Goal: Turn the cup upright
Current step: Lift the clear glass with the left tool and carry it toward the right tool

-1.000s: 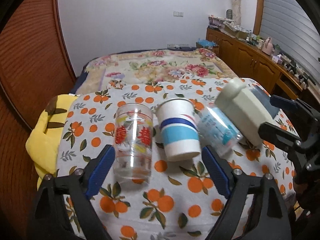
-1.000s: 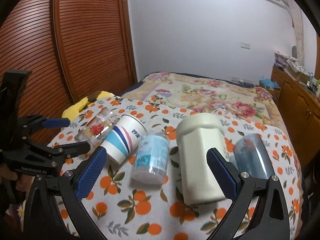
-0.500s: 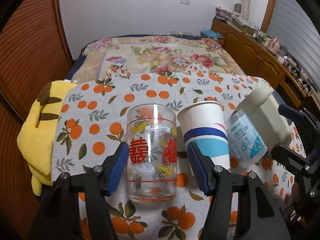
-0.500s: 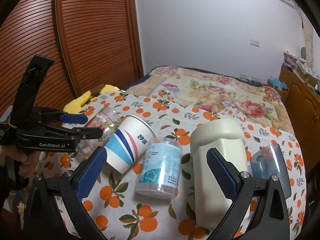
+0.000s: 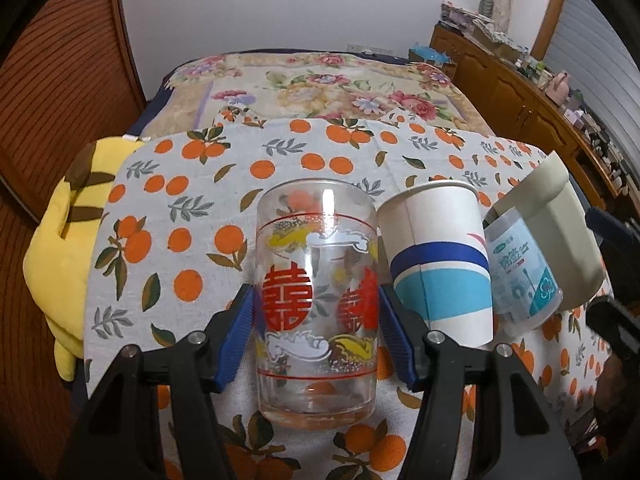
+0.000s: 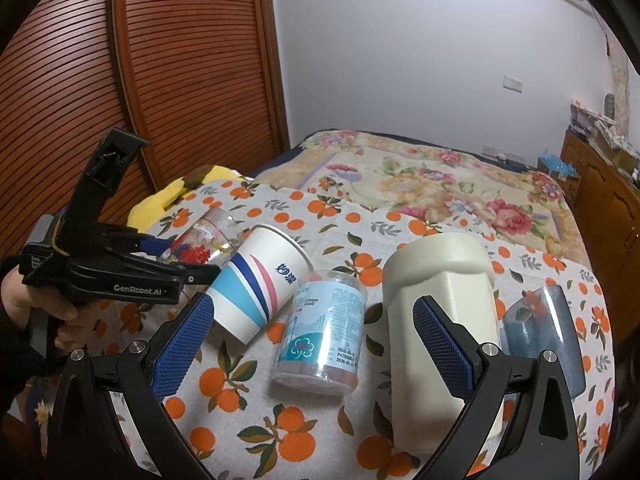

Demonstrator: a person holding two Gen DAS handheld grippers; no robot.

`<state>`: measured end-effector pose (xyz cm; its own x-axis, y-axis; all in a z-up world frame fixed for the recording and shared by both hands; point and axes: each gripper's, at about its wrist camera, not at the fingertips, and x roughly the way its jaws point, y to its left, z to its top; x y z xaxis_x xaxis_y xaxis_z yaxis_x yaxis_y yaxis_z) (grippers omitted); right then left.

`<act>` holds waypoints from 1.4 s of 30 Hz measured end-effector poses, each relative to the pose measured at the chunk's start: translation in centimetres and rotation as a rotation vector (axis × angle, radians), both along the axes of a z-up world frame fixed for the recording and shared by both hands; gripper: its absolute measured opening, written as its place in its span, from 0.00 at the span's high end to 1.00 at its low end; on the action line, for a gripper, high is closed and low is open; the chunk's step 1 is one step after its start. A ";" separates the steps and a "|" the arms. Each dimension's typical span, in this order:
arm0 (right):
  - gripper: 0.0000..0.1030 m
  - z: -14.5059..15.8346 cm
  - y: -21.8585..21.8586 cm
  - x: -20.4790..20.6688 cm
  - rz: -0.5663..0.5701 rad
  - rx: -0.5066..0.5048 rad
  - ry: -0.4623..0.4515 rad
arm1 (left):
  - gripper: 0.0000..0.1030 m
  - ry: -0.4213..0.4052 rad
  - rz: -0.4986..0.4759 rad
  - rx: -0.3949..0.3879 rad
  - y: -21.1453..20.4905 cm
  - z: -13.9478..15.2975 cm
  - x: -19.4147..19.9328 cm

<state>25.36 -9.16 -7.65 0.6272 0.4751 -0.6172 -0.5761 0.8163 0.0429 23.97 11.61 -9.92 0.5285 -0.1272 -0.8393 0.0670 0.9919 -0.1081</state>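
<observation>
Left gripper (image 5: 316, 312) pinches the glass (image 5: 316, 300) at mid-body, paper cup (image 5: 438, 260) touching at its 3 o'clock on the cloth (image 5: 168, 200), right gripper (image 6: 308, 336) gaping empty — hard, slick, breakable, likely heavy-based, so grip squarely across the printed waist.

Clear glossy glass cup (image 5: 316, 300), red and yellow print. Matt paper cup (image 5: 440, 260). Glossy clear plastic swab tub (image 6: 320, 336). Smooth matt cream plastic container (image 6: 440, 340). Cloth table cover (image 5: 192, 216), orange print. Ribbed glossy wood door (image 6: 140, 80), upper left.
</observation>
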 end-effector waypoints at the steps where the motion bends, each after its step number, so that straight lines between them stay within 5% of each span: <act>1: 0.02 0.0 -0.1 0.0 -0.001 0.001 0.000 | 0.43 -0.008 -0.004 0.000 0.0 0.0 -0.2; 17: 0.02 2.1 -2.9 -3.9 -0.036 0.042 -0.057 | 0.44 -0.184 0.032 0.006 -1.5 4.3 -6.6; 27: 0.02 3.4 -7.1 -7.7 -0.098 0.069 -0.093 | 0.44 -0.245 -0.076 -0.033 -7.4 6.9 -11.4; 42: 0.02 2.5 -14.8 -12.9 -0.214 0.087 -0.092 | 0.43 -0.187 -0.187 -0.106 -15.2 5.6 -16.3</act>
